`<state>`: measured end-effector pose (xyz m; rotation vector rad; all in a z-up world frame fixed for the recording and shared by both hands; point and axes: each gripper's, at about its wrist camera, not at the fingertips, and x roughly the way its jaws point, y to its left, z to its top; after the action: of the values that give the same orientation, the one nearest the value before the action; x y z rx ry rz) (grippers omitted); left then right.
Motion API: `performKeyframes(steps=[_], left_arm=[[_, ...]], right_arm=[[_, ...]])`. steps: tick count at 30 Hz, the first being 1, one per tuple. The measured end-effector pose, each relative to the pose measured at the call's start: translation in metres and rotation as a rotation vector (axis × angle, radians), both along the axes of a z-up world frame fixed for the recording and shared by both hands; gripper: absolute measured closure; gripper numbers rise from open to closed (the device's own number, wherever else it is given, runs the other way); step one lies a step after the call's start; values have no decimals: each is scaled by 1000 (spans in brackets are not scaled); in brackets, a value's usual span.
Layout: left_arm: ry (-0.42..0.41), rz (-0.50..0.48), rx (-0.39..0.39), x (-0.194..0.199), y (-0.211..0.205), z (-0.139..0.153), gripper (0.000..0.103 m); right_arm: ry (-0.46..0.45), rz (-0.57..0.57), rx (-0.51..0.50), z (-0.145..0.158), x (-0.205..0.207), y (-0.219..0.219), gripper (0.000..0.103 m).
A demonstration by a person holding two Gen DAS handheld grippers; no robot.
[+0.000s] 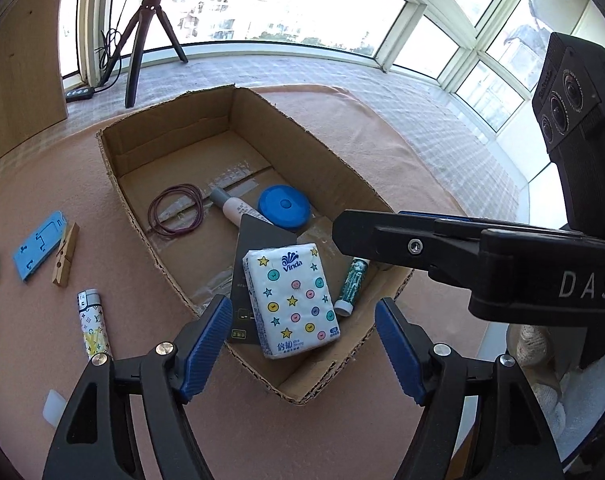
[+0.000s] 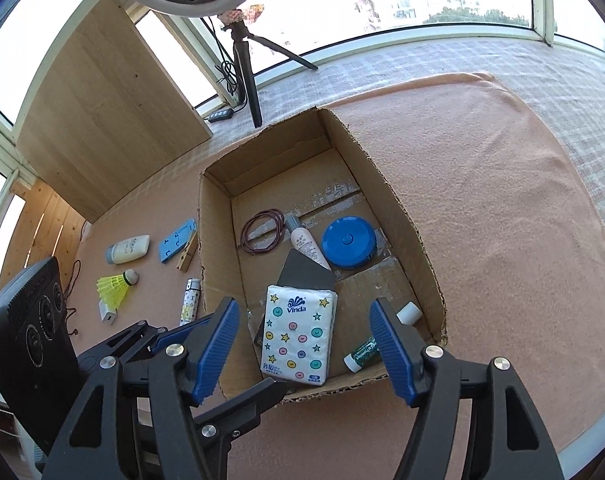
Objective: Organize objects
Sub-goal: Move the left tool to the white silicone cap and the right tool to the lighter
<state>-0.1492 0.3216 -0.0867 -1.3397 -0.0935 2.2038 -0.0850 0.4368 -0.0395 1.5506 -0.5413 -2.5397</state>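
Note:
An open cardboard box (image 1: 134,152) (image 2: 406,216) sits on a pink cloth. Inside lie a Vinda tissue pack (image 1: 290,298) (image 2: 298,334) on a dark card (image 1: 254,248) (image 2: 306,274), a green glitter tube (image 1: 352,286) (image 2: 360,354), a blue round case (image 1: 284,205) (image 2: 348,242), a white tube (image 1: 232,208) (image 2: 308,246) and a loop of cord (image 1: 176,210) (image 2: 262,230). My left gripper (image 1: 302,344) hangs open above the pack, nothing between its pads. My right gripper (image 2: 302,346) is open over the same pack, apart from it.
Left of the box on the cloth lie a patterned lighter (image 1: 92,324) (image 2: 190,300), a clothespin (image 1: 66,254) (image 2: 187,256), a blue holder (image 1: 38,250) (image 2: 176,240), a lotion bottle (image 2: 128,249), a yellow shuttlecock (image 2: 116,284) and a small white plug (image 2: 108,314). A tripod (image 1: 142,36) (image 2: 248,76) stands behind the box.

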Motion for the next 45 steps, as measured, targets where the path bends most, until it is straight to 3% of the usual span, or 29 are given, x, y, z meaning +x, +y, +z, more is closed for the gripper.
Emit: performKeyframes(steps=[8, 28, 36, 45], left_arm=[[11, 22, -9, 10, -23, 6, 26], [-30, 173, -56, 33, -146, -6, 27], [-67, 197, -128, 32, -189, -31, 46], [-97, 152, -149, 29, -197, -54, 58]], right_arm=[[5, 2, -17, 1, 3, -11, 39], [25, 102, -78, 12, 8, -86, 39], [-1, 160, -110, 3, 13, -127, 39], [-83, 182, -78, -30, 3, -172, 39]])
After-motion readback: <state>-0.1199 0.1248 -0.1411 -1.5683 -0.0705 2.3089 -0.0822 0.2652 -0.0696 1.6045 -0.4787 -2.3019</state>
